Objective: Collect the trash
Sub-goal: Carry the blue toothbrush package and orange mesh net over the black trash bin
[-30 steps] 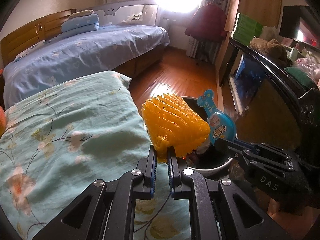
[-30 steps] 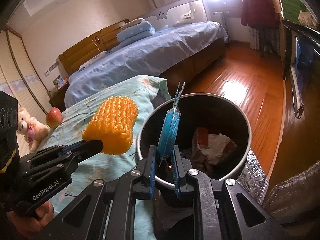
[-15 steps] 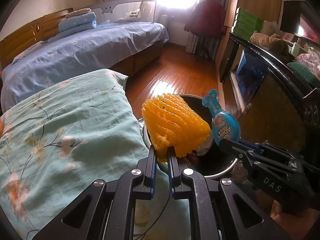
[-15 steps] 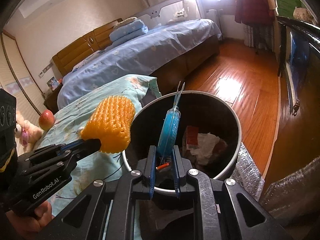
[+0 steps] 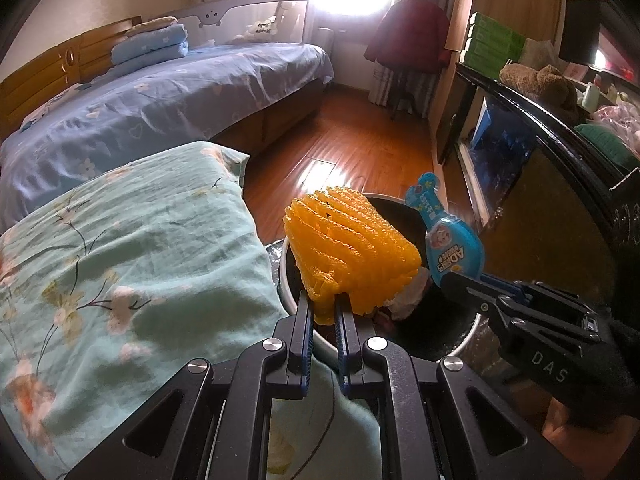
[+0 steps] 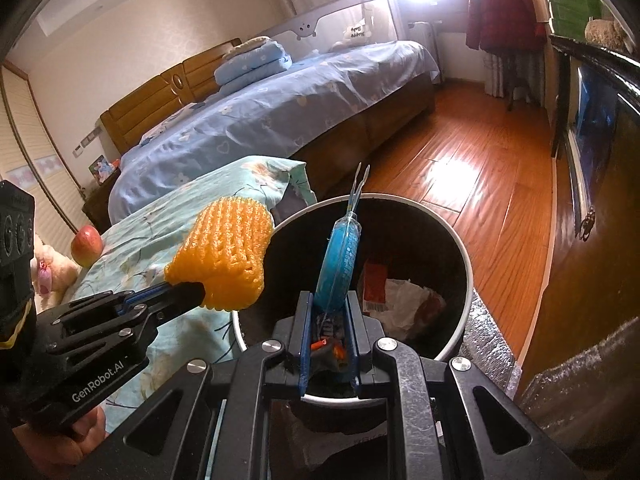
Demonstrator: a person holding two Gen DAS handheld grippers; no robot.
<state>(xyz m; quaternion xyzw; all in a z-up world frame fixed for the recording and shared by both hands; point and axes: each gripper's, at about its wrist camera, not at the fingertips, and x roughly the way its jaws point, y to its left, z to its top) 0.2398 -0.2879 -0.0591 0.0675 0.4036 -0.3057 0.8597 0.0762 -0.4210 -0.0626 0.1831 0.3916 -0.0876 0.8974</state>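
Note:
My left gripper (image 5: 323,309) is shut on an orange foam fruit net (image 5: 352,250), held over the near left rim of a round black bin (image 6: 466,280). The net (image 6: 228,256) and that left gripper (image 6: 196,292) also show at left in the right wrist view. My right gripper (image 6: 329,312) is shut on a flat blue snack packet (image 6: 339,260), standing on edge above the bin's mouth. In the left wrist view this blue packet (image 5: 450,240) sits pinched in the right gripper (image 5: 448,276) at right. Crumpled white paper (image 6: 404,300) and a red wrapper lie inside the bin.
A floral teal quilt (image 5: 120,260) covers the near bed left of the bin. A red apple (image 6: 86,245) and a plush toy (image 6: 48,270) rest on it. A blue bed (image 6: 260,120) lies beyond, wooden floor (image 6: 480,160) to the right, a dark cabinet (image 5: 560,184) at far right.
Both held items have edged further over the bin; the bin has shifted slightly toward the left gripper's fingers in its view. Both grips stay the same.

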